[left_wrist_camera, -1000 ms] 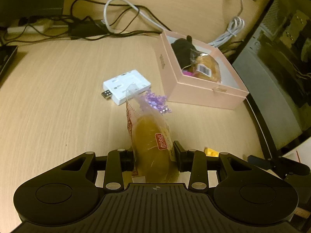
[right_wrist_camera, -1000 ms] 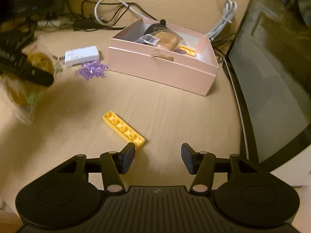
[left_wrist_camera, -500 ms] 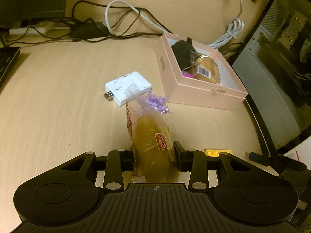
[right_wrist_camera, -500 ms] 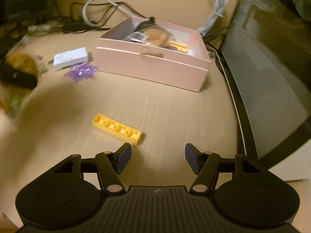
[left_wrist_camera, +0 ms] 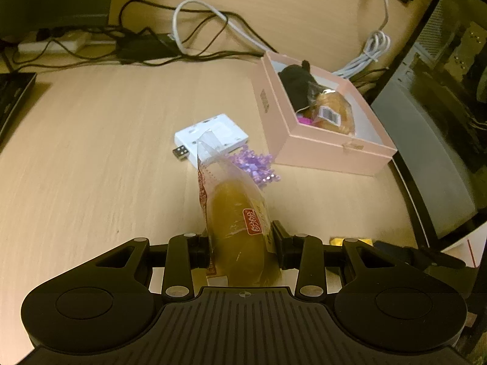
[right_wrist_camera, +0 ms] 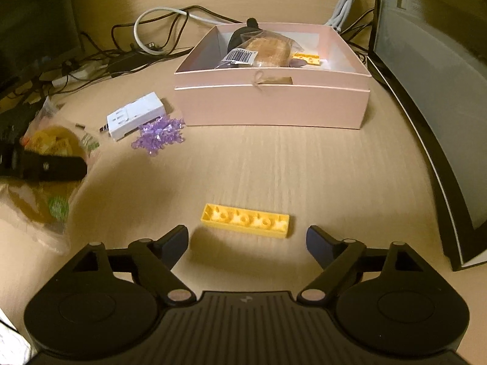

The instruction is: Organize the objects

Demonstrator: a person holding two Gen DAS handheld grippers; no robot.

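Note:
My left gripper [left_wrist_camera: 242, 246] is shut on a bagged bread roll [left_wrist_camera: 236, 222], held above the wooden desk; the same bag [right_wrist_camera: 50, 164] shows at the left of the right wrist view. A pink box [left_wrist_camera: 322, 149] at the right holds a wrapped bun [left_wrist_camera: 333, 112], a black object and small bits. My right gripper [right_wrist_camera: 247, 243] hovers just short of a long yellow brick [right_wrist_camera: 246, 220] lying flat on the desk; its jaws are opening, wider than the brick, with nothing pressed between them. A purple crystal cluster [right_wrist_camera: 158, 133] and a white adapter [right_wrist_camera: 134, 114] lie beside the box [right_wrist_camera: 274, 103].
A large monitor [right_wrist_camera: 435, 91] stands along the right edge. Tangled cables and a power strip [left_wrist_camera: 51, 44] run along the back of the desk. A dark keyboard edge [left_wrist_camera: 13, 94] sits at far left. Another yellow brick [right_wrist_camera: 307, 59] lies inside the box.
My right gripper's jaws have spread much wider and it has rolled and shifted so the yellow brick now lies square in front of it. The left gripper keeps holding the bread bag still.

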